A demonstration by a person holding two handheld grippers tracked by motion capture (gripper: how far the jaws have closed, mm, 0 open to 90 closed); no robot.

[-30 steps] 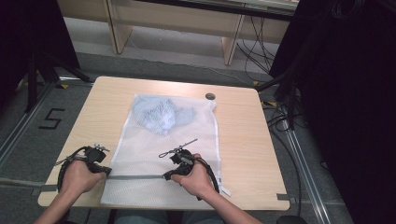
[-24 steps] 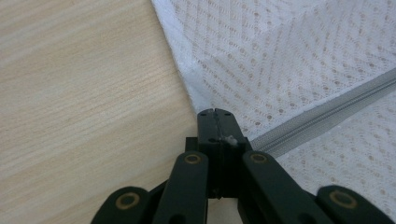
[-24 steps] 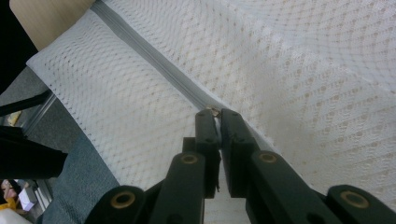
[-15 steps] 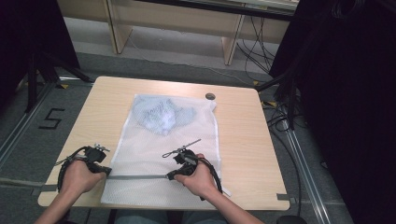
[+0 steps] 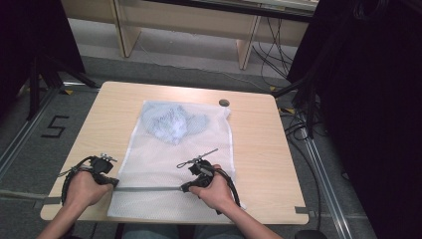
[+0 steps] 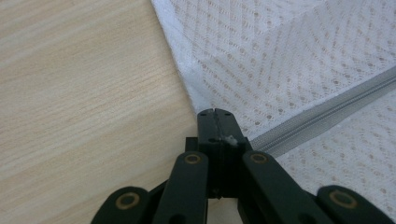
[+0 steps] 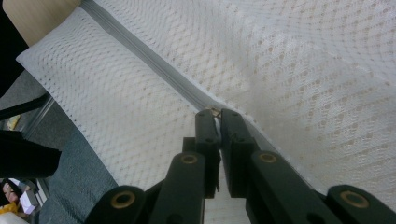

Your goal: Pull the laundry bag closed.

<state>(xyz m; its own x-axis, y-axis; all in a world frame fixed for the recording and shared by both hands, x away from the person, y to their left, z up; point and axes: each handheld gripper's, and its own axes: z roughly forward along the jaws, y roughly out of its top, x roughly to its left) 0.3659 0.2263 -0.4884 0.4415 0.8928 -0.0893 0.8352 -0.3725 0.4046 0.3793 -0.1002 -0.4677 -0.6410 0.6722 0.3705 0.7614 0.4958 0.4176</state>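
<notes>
High view: both grippers, left point(image 5: 110, 182) and right point(image 5: 185, 187), fingers clamped on white mesh laundry bag's point(image 5: 174, 164) grey zipper point(image 5: 147, 188); risk of slider jamming through skewed pulling.

Mesh bag point(image 5: 174, 164) flat on table point(image 5: 259, 149); garment point(image 5: 171, 122) inside far end, zipper point(image 5: 149, 188) across near end
</notes>
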